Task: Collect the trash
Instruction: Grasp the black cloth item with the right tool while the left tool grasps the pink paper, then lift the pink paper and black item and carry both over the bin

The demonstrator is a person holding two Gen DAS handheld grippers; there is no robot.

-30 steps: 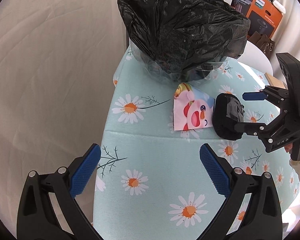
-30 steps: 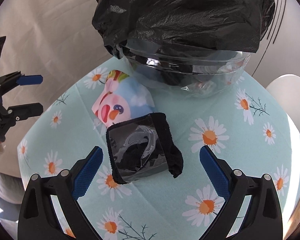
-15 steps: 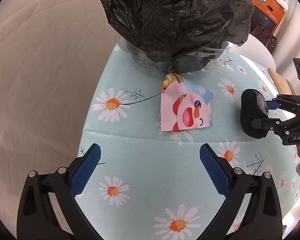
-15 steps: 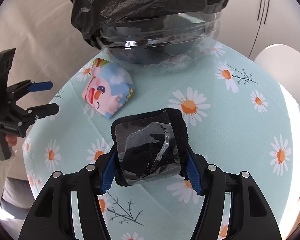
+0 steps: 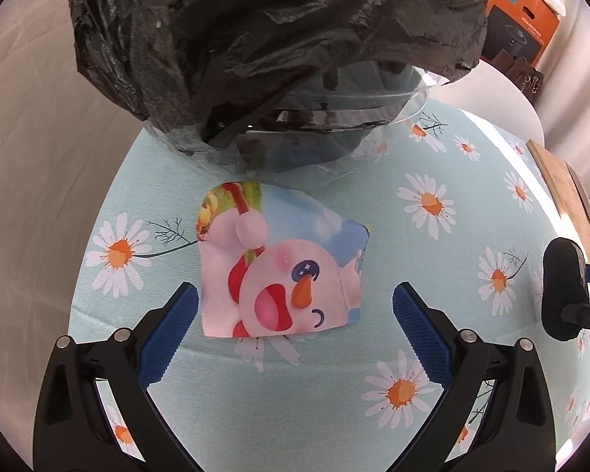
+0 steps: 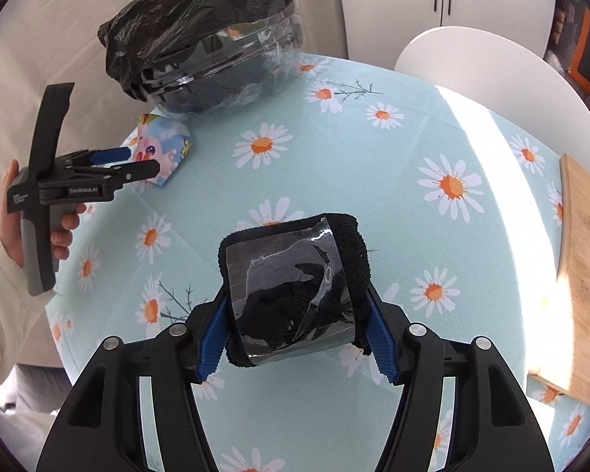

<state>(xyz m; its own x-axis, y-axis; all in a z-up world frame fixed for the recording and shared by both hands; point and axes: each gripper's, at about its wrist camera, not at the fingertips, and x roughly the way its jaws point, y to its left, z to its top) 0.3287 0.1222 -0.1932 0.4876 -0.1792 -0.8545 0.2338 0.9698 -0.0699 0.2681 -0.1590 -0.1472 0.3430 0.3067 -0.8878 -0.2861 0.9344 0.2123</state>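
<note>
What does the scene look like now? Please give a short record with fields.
surface: round table with daisy cloth
bin: clear bowl lined with black bag
left gripper: open, above snowman packet
right gripper: shut on black cloth bundle, lifted off the cloth
other: wooden board at table edge

1. Both views are bright daylight, sharp at centre.
2. Sun from the right lays an overexposed band across the tablecloth (image 6: 503, 149) and washes out the wooden board (image 6: 582, 275).
3. Glare streaks the black bag (image 5: 255, 39) and the taped black bundle (image 6: 291, 287).
4. Fisheye bends straight edges; corners vignette to black.
</note>
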